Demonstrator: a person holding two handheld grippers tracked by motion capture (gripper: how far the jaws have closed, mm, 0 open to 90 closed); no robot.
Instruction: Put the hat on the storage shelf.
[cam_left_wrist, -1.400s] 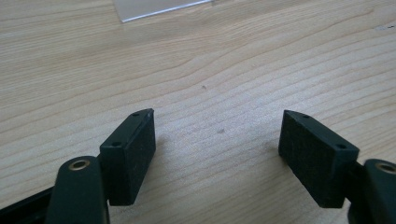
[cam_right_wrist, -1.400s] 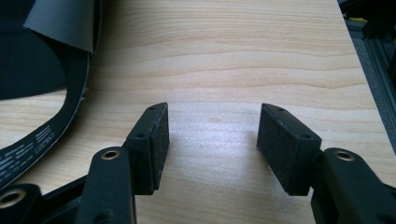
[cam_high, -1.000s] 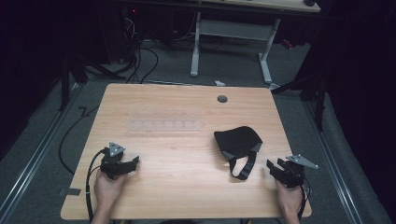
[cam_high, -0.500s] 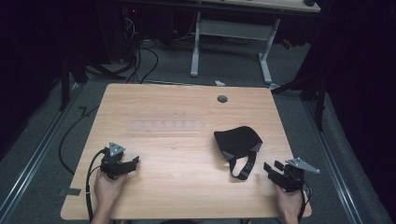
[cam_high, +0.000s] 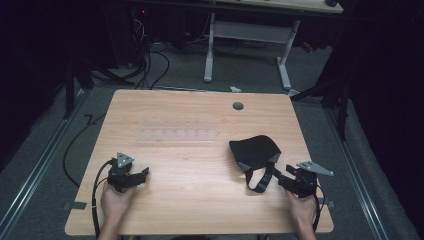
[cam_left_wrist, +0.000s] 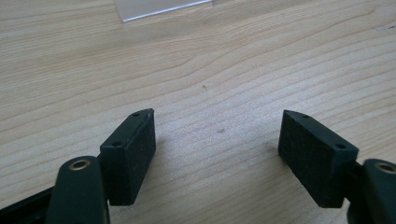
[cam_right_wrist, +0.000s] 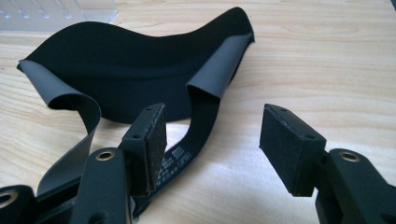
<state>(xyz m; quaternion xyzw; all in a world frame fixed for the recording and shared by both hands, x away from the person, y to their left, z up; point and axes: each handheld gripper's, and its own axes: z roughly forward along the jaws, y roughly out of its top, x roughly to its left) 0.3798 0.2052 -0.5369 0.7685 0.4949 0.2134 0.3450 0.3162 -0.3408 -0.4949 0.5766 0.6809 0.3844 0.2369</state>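
The black mask (cam_high: 254, 151) lies on the wooden counter (cam_high: 200, 120), toward four o'clock from the counter's middle, its rounded shell facing up and its strap (cam_high: 261, 179) looping out from it toward the six o'clock edge. Seen from the right gripper view, the mask (cam_right_wrist: 126, 79) sits just ahead of the tongs, its grey inner lining folded outward at both ends, and the strap (cam_right_wrist: 196, 135) curves down from the shell and runs beneath the left-hand jaw. The right tongs (cam_high: 291, 181), held in the person's right hand (cam_high: 303, 207), rest at the counter's five o'clock corner and point toward nine o'clock, just beside the strap's loop. Their jaws have just been opening and now stand spread wide, the pads pressing on nothing; only bare wood shows in the gap between them, the strap lying under one jaw rather than in the grip. The left tongs (cam_high: 137, 176), in the person's left hand (cam_high: 116, 201), sit near the seven o'clock corner, well apart from the mask. Their jaws are spread too, with nothing but wood grain between the pads (cam_left_wrist: 135, 154). A clear plastic tray (cam_high: 177, 132) lies flat near the counter's middle, toward twelve o'clock from the left tongs, and a round grommet hole (cam_high: 238, 105) sits near the far edge.
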